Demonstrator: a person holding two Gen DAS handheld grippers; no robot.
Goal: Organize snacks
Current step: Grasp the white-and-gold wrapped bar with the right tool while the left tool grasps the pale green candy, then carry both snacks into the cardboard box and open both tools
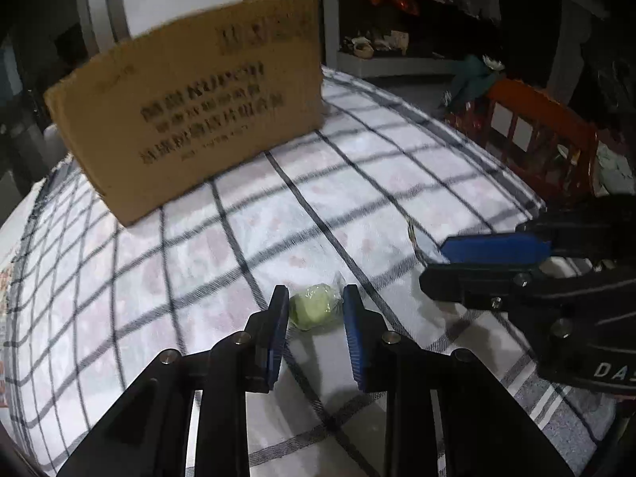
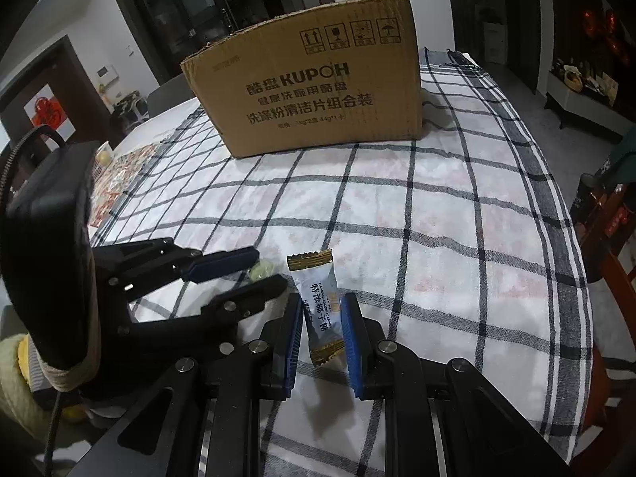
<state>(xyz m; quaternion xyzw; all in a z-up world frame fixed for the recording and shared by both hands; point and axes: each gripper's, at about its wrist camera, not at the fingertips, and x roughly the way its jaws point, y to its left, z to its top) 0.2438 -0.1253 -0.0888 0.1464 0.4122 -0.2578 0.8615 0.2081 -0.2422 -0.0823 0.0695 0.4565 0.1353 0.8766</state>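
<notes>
A small green candy in clear wrap lies on the checked tablecloth between the open fingers of my left gripper; it also shows in the right wrist view. A white and blue candy packet with gold ends lies between the fingers of my right gripper, which stand close on both sides; a narrow gap shows on each side. The right gripper also shows in the left wrist view, with a bit of the packet at its tips. The left gripper shows in the right wrist view.
An open cardboard box stands upright at the far side of the table; it also shows in the left wrist view. A red wooden chair stands by the table's right edge. Printed packets lie at the left.
</notes>
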